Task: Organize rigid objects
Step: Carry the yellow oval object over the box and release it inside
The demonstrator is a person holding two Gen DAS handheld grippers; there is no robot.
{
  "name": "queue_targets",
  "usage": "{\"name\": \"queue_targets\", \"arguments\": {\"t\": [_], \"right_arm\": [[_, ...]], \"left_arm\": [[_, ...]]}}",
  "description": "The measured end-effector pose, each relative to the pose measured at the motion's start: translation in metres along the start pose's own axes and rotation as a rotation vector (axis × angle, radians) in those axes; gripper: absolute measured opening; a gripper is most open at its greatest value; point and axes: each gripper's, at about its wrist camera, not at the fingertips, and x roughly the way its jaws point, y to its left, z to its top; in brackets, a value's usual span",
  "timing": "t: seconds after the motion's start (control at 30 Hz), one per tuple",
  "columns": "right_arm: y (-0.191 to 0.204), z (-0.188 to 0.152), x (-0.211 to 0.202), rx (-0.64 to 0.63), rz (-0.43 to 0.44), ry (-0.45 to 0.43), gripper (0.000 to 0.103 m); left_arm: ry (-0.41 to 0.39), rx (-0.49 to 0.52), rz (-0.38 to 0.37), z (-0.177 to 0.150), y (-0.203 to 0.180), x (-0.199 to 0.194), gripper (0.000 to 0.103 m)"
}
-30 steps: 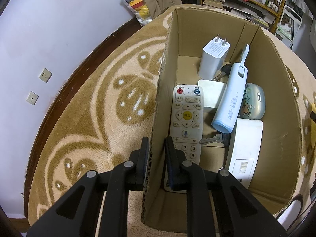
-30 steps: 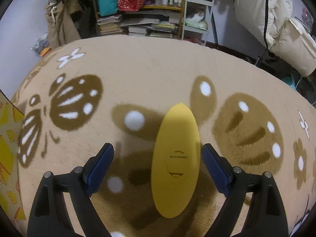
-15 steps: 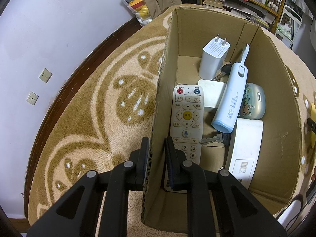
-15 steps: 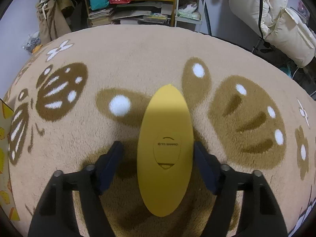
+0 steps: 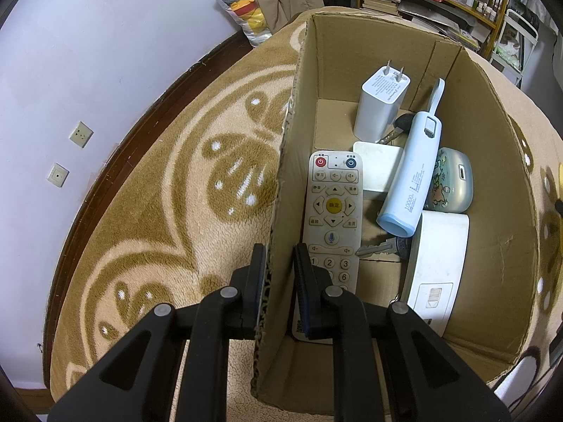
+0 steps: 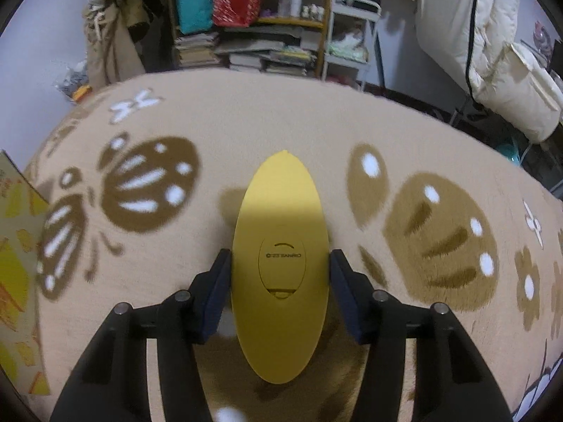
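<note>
Left tongs (image 5: 279,263) clamped narrow on the near side wall of the cardboard box (image 5: 499,246), 1 finger outside against the carpet (image 5: 158,228), the other inside the box, overlapping the lower end of the white remote (image 5: 332,218). Box standing on the tan carpet with brown butterfly pattern, close to a lilac wall with 2 sockets (image 5: 81,134).

Inside the box: the remote lying flat along the near wall; a white plug adapter (image 5: 381,105) standing upright at the far end, prongs up; a flat white block (image 5: 380,168) beneath it; a pale blue power bank (image 5: 413,179) lying slantwise, its lower end propped over a white rounded device (image 5: 440,263); a small green patterned case (image 5: 452,183) beside the power bank toward the right wall; keys (image 5: 381,248) partly hidden under the power bank.

Right tongs (image 6: 280,263) having just been closing, now pressed on both long sides of a yellow oval case (image 6: 280,253), gripped at its widest part, its pointed far end aimed toward the bookshelf (image 6: 253,35). Case sharp while the carpet behind blurs; lifted clear or touching the carpet, cannot tell. Corner of the box visible at the left edge of the right wrist view, well apart from the case.
</note>
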Motion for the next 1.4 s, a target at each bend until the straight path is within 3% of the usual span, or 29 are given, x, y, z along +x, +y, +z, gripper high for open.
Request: {"name": "queue_targets", "arguments": {"t": [0.43,0.9,1.17,1.4], "right_arm": [[0.079,0.022,-0.06,-0.065,0.198,-0.121,0.059],[0.185,0.011,-0.117,-0.182,0.469,-0.18,0.059],[0.215,-0.005,-0.125,-0.221,0.543,-0.158,0.059],[0.221,-0.012,-0.115,-0.224,0.551,-0.126,0.059]], "left_arm": [[0.002,-0.003,-0.003,0.0,0.001,0.0,0.017],[0.004,-0.005,-0.007,0.001,0.002,0.0,0.017],[0.004,-0.008,-0.013,0.001,0.002,0.0,0.017],[0.004,-0.011,-0.017,0.001,0.002,-0.001,0.017]]}}
